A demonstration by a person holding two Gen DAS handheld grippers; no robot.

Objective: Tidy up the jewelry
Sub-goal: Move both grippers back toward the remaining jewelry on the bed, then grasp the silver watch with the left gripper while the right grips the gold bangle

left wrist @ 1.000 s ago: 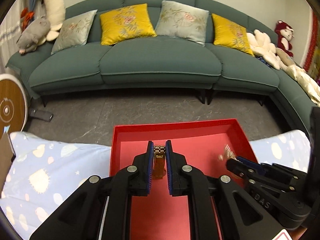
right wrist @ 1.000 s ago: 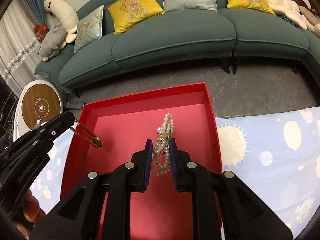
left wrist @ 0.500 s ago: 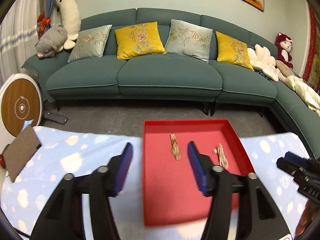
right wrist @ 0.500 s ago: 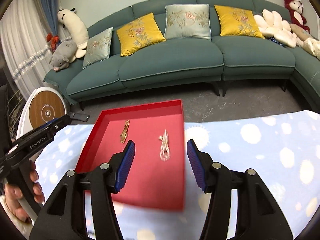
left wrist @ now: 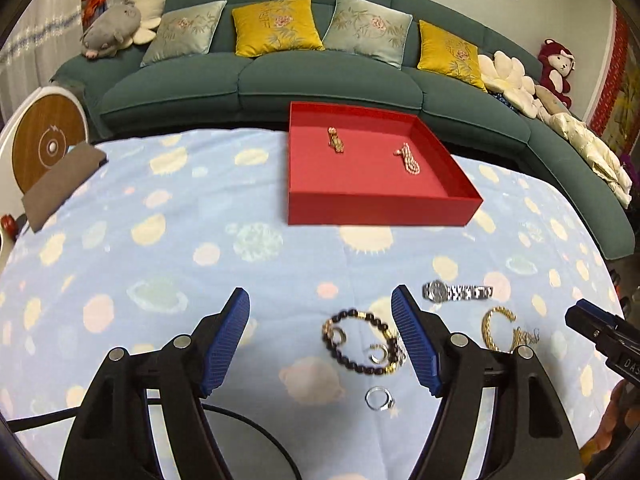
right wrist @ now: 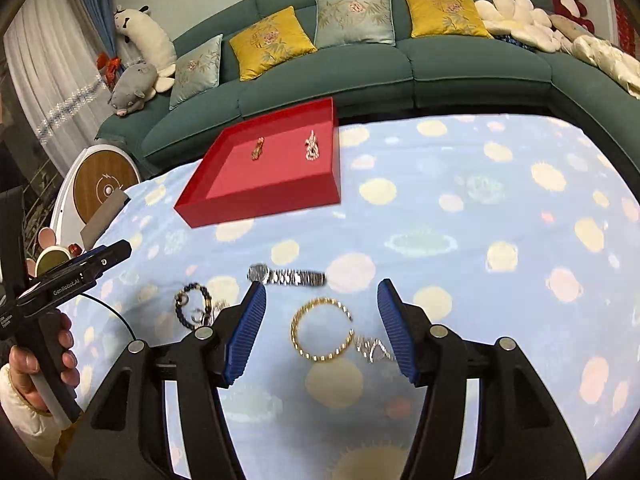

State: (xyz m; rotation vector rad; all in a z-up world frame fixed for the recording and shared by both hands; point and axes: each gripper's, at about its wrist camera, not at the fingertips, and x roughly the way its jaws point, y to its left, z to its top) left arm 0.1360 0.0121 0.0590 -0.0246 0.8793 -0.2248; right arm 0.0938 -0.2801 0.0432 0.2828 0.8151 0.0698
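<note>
Red tray (left wrist: 384,208): sits on the far part of the blue spotted cloth (left wrist: 160,240), well apart from both grippers; half a second ago it lay just ahead of the blue pads, and a second ago both tools were over its floor.
Gold watch (left wrist: 335,141): lies on the tray floor toward the left; a second ago it was pinched in the left gripper.
Pearl bracelet (left wrist: 409,160): lies on the tray floor to the right of the gold watch, apart from it; a second ago the right gripper held it.
Left gripper (left wrist: 320,336): jaws spread wide, nothing between the pads, low over the near cloth.
Right gripper (right wrist: 320,328): jaws likewise wide apart and holding nothing.
Newly in view: loose pieces on the near cloth that no earlier frame showed.
Black bead bracelet (left wrist: 360,344): lies ahead of the left gripper, its right side hidden behind the right-hand pad.
Silver ring (left wrist: 379,398): lies on the cloth just nearer than the beads.
Silver watch (right wrist: 286,276): lies flat beyond the right gripper's tips, its strap end blurred.
Gold chain bracelet (right wrist: 322,330): an open loop on the cloth between the right gripper's pads.
Small tangle (right wrist: 370,346): a silvery piece just beside the gold chain, too blurred to name.
Hard to read: small gold and silver hoops inside the bead loop.
</note>
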